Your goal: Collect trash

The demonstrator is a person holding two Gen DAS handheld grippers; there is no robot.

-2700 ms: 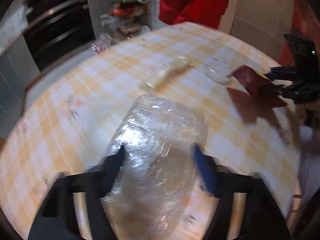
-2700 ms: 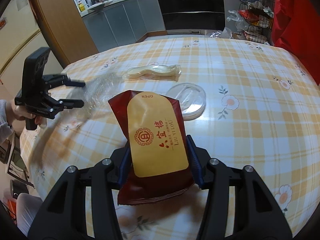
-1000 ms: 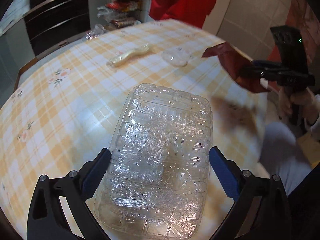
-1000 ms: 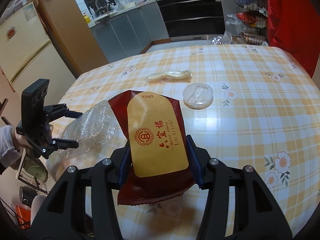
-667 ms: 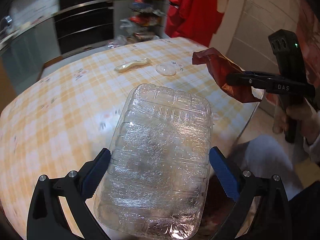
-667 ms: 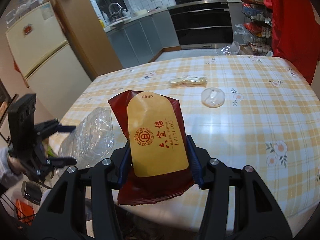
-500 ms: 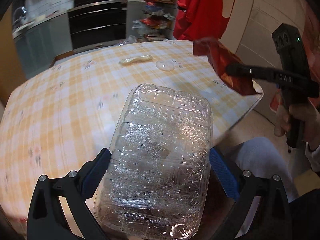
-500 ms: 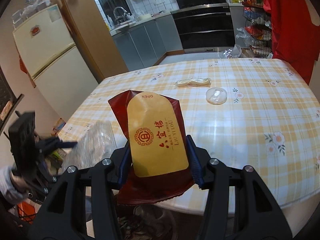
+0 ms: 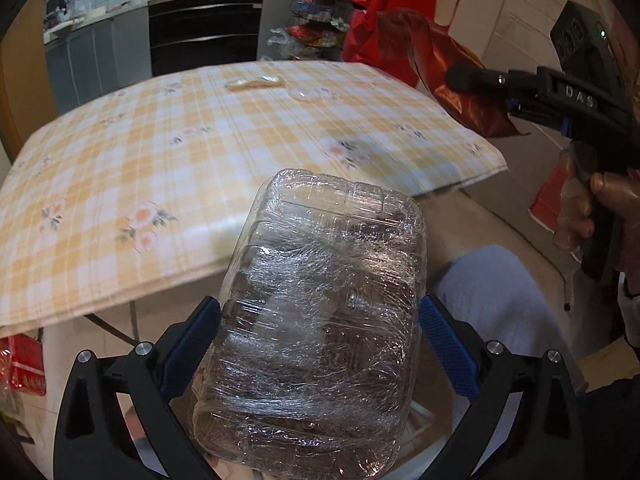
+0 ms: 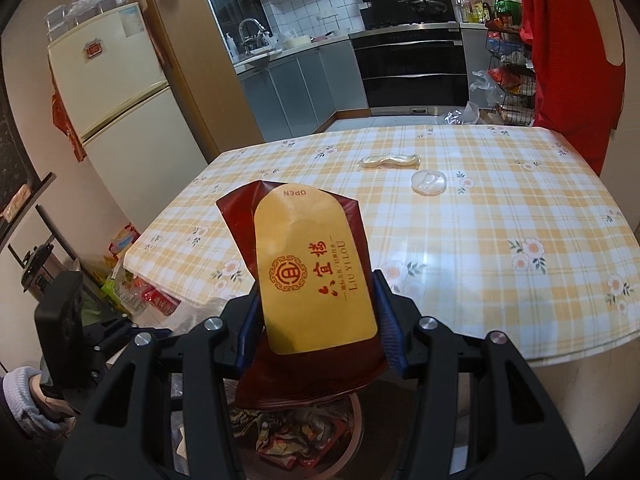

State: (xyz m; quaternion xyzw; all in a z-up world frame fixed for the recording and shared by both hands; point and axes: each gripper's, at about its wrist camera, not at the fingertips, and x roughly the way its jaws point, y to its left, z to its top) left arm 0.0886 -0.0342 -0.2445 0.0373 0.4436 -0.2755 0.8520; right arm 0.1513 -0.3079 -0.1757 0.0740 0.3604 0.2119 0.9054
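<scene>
Left wrist view: the left gripper (image 9: 320, 320) is clamped on a clear plastic container (image 9: 316, 320) wrapped in cling film, its blue pads pressing both long sides. The container hangs off the near edge of the table (image 9: 120, 168), above the floor. The table carries a yellow checked cloth. Far across it lie a pale wrapped packet (image 9: 254, 82) and, just beside that, a clear round lid (image 9: 306, 94). At upper right the right gripper (image 9: 472, 80) is closed on a dark red pouch (image 9: 444, 80), which is held in the air clear of the table's corner. A hand (image 9: 592, 208) holds that tool's grip.

Right wrist view: the right gripper (image 10: 316, 320) holds the dark red pouch (image 10: 308, 280) by its sides; the pouch stands upright, gold label facing the camera. Directly below it is a round bin (image 10: 356, 432) with crumpled wrappers inside. The wrapped packet (image 10: 388, 161) and clear lid (image 10: 429, 182) remain on the table (image 10: 520, 208), well apart from the pouch. At lower left the left gripper's body (image 10: 60, 320) shows, held by a white-cuffed hand (image 10: 28, 396); its jaws cannot be made out here.
</scene>
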